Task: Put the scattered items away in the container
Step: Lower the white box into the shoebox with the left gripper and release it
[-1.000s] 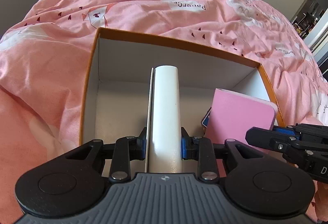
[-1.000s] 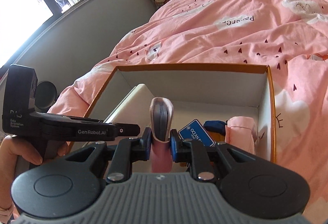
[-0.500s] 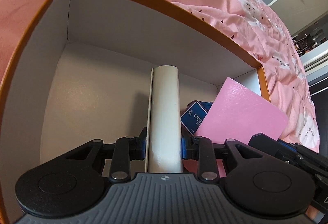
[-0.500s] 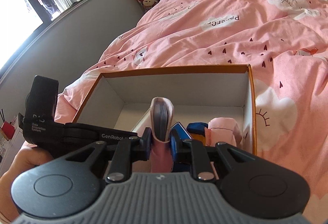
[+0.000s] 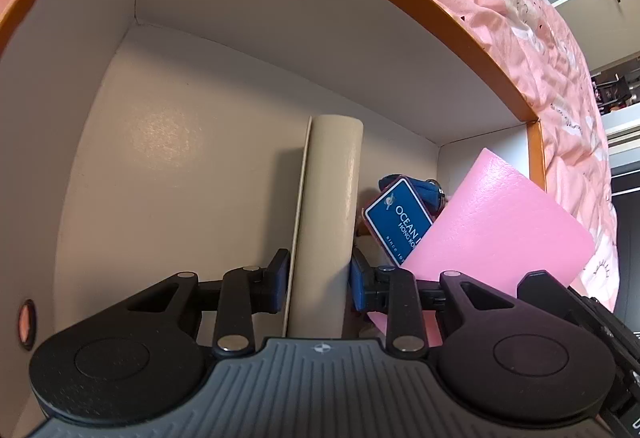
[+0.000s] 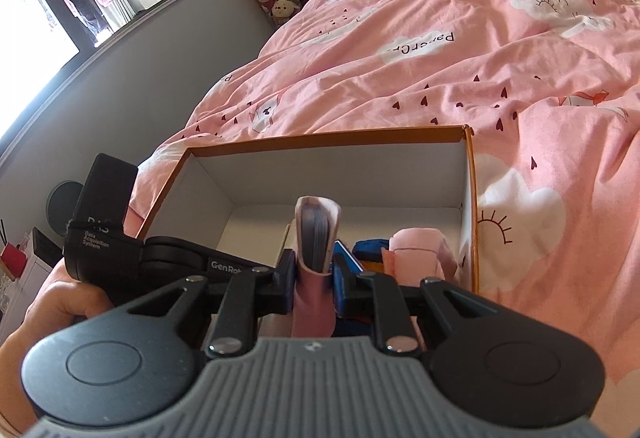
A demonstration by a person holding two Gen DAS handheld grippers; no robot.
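Lowered since a second ago, the left gripper (image 5: 319, 288) now sits deep inside the cardboard box (image 5: 248, 25), whose matte white walls and orange rim fill the left wrist view. Its blue pads clamp a smooth cream book (image 5: 326, 222), spine up and upright, with its far end near the box floor. Just to the right lies a glossy blue card (image 5: 400, 224) printed "OCEAN", partly covered by the grained pink notebook (image 5: 496, 226) that leans in from the right.

From the right wrist view, the right gripper (image 6: 312, 280) is shut on that pink notebook (image 6: 316, 238) — soft cover, grey page block showing edge-on — held over the near side of the box (image 6: 332, 161). A folded pink cloth (image 6: 416, 254) and something blue rest in the box's right corner. The box sits on a rumpled pink duvet (image 6: 460, 85) with clouds and small hearts. A bare hand (image 6: 52, 304) grips the left tool's black handle — its body reaches in from the left.
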